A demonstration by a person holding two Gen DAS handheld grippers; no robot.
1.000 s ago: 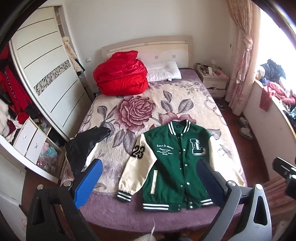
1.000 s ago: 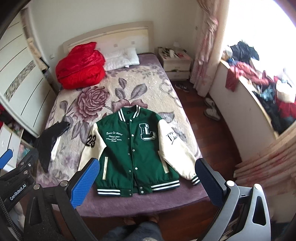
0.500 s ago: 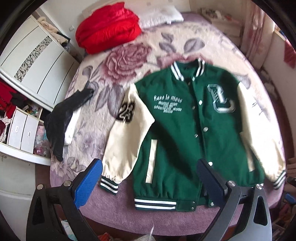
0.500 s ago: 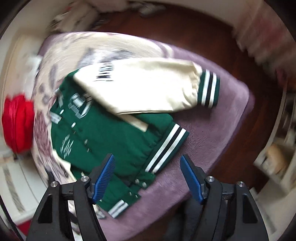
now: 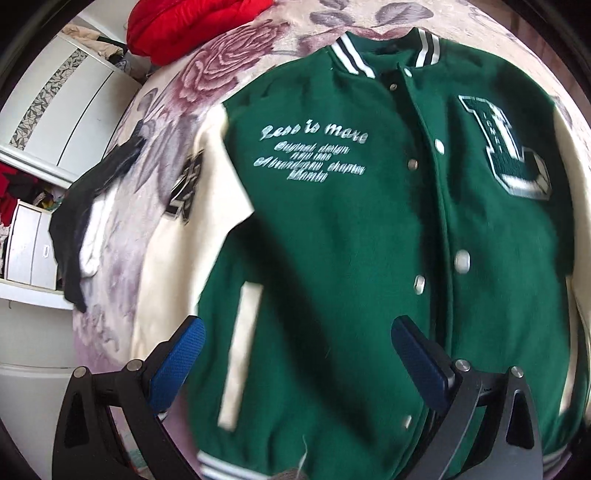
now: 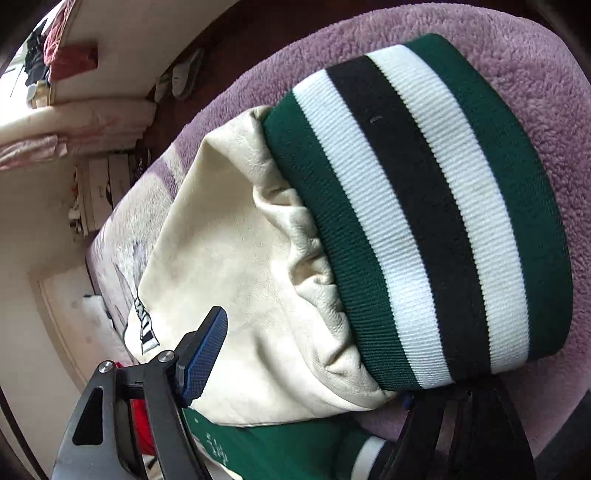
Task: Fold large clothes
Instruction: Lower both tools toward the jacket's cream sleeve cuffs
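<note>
A green varsity jacket [image 5: 351, 229] with cream sleeves lies face up and buttoned on the bed. My left gripper [image 5: 295, 354] is open just above its lower front, over the pocket area. In the right wrist view the jacket's cream sleeve [image 6: 240, 288] and its striped green, white and black cuff [image 6: 424, 206] fill the frame. My right gripper [image 6: 306, 369] is open around the sleeve end. One blue pad [image 6: 205, 354] lies above the cream sleeve; the other finger is hidden under the cuff.
The bed has a purple fleece cover [image 6: 517, 74] with a rose print [image 5: 218, 62]. A black and white garment [image 5: 88, 214] lies at the bed's left edge. A red quilt [image 5: 192, 22] sits at the head. A white wardrobe [image 5: 66, 103] stands left.
Both grippers have dropped close to the jacket. The left came down over the lower front. The right swung onto the sleeve cuff and now straddles it.
</note>
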